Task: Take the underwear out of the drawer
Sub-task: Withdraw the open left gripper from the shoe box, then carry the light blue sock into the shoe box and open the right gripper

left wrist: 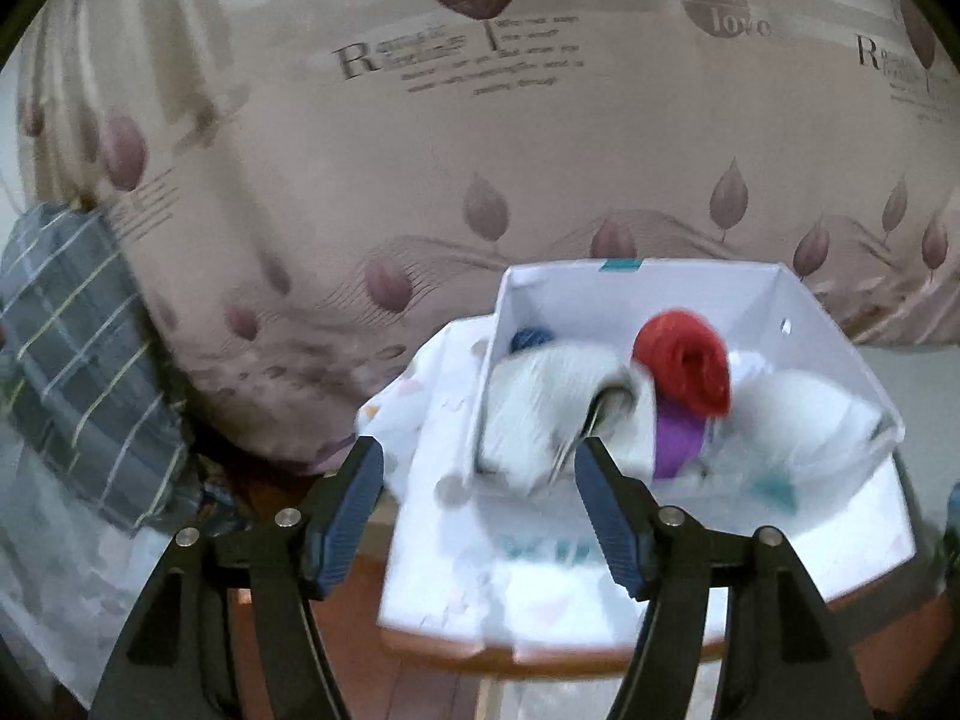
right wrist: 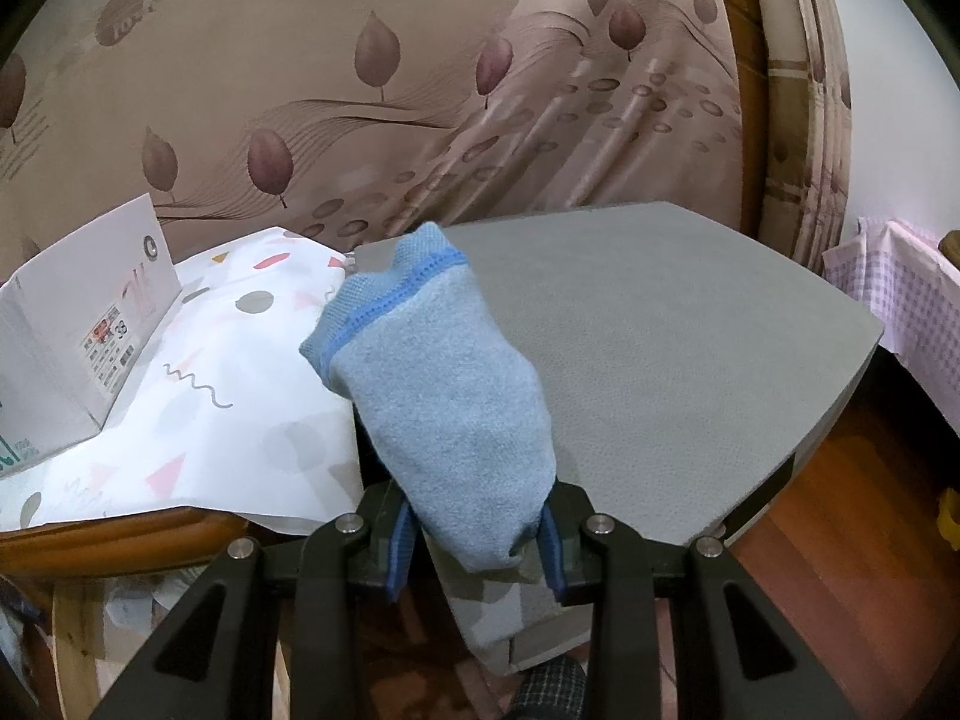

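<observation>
In the left wrist view the left gripper hangs with its jaws wide and nothing between them, pointed at the white box that serves as the drawer, which rests on a patterned cloth over a wooden table edge. Directly ahead of the jaws, just beyond the fingertips, lies a white folded garment; to its right sit a red rolled piece and a purple strip, and a dark blue roll shows at the back, all blurred. The white bundle's long axis seems to run across the jaw gap, so a straight reach forward would probably bring it between the fingers. In the right wrist view the right gripper is closed on a light blue rolled underwear, which stretches away from the jaws, long axis along the fingers and leaning left, over the near edge of a grey pad. The box stands well off to that gripper's left, so the left hand is plainly the nearer for the next piece
</observation>
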`<move>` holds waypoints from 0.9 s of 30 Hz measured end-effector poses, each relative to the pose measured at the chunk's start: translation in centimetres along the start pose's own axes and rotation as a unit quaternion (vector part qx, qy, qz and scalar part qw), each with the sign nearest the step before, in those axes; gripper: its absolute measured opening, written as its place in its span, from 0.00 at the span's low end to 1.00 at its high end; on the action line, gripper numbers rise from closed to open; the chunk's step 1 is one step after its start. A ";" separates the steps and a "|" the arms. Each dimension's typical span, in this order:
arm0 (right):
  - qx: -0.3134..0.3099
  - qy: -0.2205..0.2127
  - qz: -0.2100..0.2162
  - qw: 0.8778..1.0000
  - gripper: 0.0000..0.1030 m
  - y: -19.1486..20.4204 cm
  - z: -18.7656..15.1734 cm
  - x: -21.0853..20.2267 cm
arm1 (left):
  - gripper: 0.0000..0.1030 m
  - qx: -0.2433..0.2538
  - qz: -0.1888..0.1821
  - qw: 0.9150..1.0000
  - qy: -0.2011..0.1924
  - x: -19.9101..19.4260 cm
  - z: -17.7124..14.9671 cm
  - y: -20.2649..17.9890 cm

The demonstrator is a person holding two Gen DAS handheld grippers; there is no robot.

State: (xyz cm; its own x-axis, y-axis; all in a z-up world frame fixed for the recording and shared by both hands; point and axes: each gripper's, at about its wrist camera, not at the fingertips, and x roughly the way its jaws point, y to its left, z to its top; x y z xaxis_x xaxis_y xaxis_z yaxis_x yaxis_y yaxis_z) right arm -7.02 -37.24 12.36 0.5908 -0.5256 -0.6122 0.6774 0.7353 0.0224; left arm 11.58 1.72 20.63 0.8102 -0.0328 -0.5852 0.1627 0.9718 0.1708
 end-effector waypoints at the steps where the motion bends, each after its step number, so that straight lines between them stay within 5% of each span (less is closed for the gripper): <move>1: -0.002 -0.001 0.000 1.000 0.33 0.1 0.0 -0.1 | 0.62 -0.003 0.005 1.000 -0.003 -0.4 -1.1 0.3; 13: -0.027 -0.004 0.019 0.999 0.33 1.2 -0.5 -0.9 | 0.69 -0.031 0.055 0.997 0.047 0.9 -14.2 1.8; 27: -0.067 0.031 0.040 0.996 0.33 2.6 1.2 -2.2 | 0.73 -0.070 0.097 0.991 0.061 3.8 -19.0 3.1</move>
State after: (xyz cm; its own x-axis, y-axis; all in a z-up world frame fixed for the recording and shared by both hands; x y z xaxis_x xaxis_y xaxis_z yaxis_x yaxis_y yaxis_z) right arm -6.04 -34.69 14.74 0.6098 -0.4390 -0.6598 0.5618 0.8267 -0.0308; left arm 4.48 9.09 3.85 0.7431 0.1775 -0.6452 -0.0763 0.9803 0.1819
